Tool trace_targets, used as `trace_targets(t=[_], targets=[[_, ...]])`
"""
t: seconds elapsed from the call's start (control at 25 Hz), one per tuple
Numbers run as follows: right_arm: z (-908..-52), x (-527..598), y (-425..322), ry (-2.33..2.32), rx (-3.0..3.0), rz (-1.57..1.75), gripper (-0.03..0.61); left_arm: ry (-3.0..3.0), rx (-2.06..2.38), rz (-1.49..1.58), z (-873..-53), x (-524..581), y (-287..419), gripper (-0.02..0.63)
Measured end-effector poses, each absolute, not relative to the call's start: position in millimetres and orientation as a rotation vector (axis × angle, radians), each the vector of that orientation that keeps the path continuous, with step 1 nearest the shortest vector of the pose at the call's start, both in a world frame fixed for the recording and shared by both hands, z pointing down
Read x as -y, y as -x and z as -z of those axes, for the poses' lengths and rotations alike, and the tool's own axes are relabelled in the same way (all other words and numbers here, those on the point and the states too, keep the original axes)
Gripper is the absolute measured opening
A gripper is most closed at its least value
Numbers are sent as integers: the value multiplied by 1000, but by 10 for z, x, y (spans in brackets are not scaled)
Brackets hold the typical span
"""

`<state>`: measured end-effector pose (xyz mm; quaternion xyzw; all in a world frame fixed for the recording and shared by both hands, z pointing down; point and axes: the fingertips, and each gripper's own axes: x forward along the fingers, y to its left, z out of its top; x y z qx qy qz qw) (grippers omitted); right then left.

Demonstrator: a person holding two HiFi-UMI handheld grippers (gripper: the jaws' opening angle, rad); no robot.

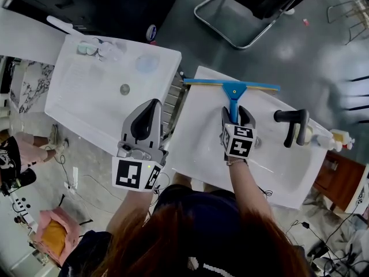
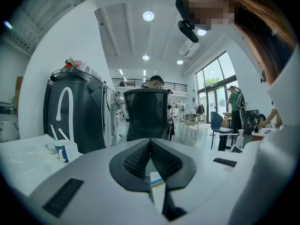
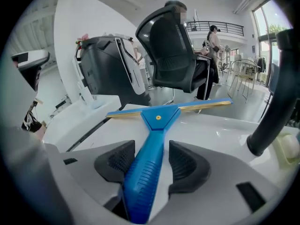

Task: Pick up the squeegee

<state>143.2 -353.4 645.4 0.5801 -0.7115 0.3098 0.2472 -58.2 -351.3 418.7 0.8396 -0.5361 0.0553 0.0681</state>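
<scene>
The squeegee (image 1: pixel 233 97) has a blue handle and a long blue-and-yellow blade, and lies on the far rim of the white basin (image 1: pixel 199 143), handle toward me. My right gripper (image 1: pixel 237 114) is down over the handle. In the right gripper view the squeegee (image 3: pixel 157 121) runs between the jaws of that gripper (image 3: pixel 151 157); the left pad is against the handle, and a thin gap shows at the right pad. My left gripper (image 1: pixel 153 104) hovers over the gap between the two white units, empty, and its jaws (image 2: pixel 150 143) meet at the tips.
A black faucet (image 1: pixel 291 124) stands on the basin's right side, with a soap bottle (image 1: pixel 340 138) beyond it. A second white unit (image 1: pixel 86 97) on the left carries cups (image 1: pixel 92 49) at its far corner. An office chair (image 1: pixel 230 16) stands behind the basin.
</scene>
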Motion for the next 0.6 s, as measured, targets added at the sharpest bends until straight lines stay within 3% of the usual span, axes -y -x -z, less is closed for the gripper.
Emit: trace_targets(t=[0.12,0.6], targets=[[-6464,3543,-1460,-1600,1931,-849,175,-2513,1652,-164,-4175,3543,693,20],[-6181,3489,-1638,-1738,2015,-902,160,-2507,1688,-146,-4058,3457,803,20]])
